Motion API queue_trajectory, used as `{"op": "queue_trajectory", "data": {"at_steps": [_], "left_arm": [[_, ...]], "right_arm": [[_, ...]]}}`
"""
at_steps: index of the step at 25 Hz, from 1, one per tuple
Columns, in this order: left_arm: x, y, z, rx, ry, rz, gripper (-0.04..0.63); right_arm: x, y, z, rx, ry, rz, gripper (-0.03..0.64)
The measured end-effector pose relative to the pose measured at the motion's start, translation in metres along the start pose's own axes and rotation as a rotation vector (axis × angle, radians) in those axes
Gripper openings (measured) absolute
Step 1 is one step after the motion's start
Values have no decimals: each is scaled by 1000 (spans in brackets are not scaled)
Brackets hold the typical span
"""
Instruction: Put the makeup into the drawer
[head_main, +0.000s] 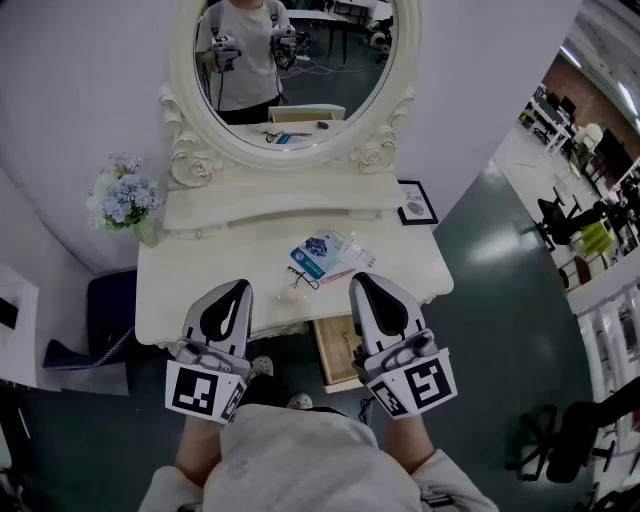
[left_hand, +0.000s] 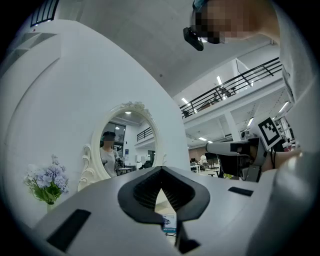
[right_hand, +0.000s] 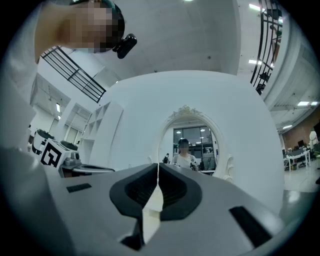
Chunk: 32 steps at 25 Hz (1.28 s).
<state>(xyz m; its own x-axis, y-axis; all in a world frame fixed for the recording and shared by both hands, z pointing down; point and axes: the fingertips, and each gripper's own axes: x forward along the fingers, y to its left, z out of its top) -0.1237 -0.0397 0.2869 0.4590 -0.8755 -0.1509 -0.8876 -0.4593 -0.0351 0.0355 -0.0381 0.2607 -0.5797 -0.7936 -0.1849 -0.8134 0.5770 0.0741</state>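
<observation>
The makeup, a few clear and blue packets (head_main: 327, 255), lies on the cream vanity table (head_main: 200, 290), right of its middle. A small dark-corded item (head_main: 295, 290) rests near the front edge. Below that edge an open wooden drawer (head_main: 334, 352) sticks out, partly hidden by my right gripper. My left gripper (head_main: 240, 287) hovers over the table's front, left of the packets, shut and empty. My right gripper (head_main: 360, 280) is just in front of the packets, also shut with nothing in it. In the left gripper view a blue packet (left_hand: 169, 223) peeks through below the closed tips (left_hand: 161, 168).
An oval mirror (head_main: 295, 60) rises behind a raised shelf (head_main: 270, 205) and reflects the person. A flower bunch (head_main: 122, 200) stands at the back left and a small framed picture (head_main: 416, 202) at the back right. A dark blue box (head_main: 108, 300) sits on the floor at the left.
</observation>
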Motion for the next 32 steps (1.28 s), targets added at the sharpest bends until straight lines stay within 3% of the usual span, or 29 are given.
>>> {"op": "queue_trajectory", "data": {"at_steps": [19,32], "left_arm": [[13,-1,2,14,1,-8,12],[38,-9,-8,16,39,-45,14]], "right_arm": [[5,-8,-3,23,-7,7,23],[17,-36,-72,80,214,-57,23]]}}
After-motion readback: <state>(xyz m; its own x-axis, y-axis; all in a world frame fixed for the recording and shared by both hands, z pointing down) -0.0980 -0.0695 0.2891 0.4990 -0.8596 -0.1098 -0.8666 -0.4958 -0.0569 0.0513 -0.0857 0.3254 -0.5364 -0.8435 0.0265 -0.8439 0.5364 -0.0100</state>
